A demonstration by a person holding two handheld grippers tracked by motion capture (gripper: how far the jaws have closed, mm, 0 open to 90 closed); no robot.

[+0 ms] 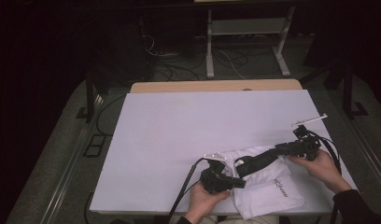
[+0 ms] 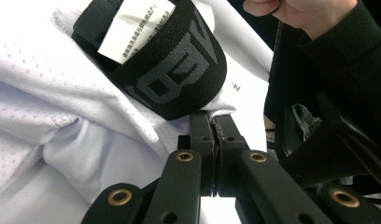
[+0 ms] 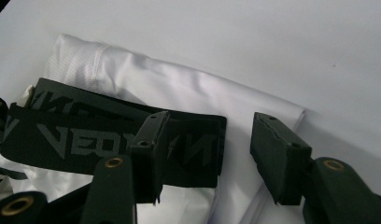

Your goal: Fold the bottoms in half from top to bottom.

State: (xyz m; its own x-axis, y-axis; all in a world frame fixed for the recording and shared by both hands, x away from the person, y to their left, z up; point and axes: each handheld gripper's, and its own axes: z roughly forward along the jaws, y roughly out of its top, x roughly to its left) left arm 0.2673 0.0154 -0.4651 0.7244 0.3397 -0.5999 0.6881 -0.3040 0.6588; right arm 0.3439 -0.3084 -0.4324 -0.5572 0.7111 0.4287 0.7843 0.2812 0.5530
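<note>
Left hand: enters at the near table edge, wrapped around its gripper.
Left gripper: jaws clenched on the white garment, beside its black waistband.
Right hand: reaching in from the right.
Right gripper: jaws released, apart over the waistband end.
Table: white; garment at its near right.

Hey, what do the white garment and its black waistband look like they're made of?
The white garment looks like thin synthetic sports mesh: tiny perforations dot its matte, softly creased surface. The black waistband looks like woven elastic, ribbed and matte, with grey lettering knitted in. A white care label on it appears to be printed fabric or paper.
</note>
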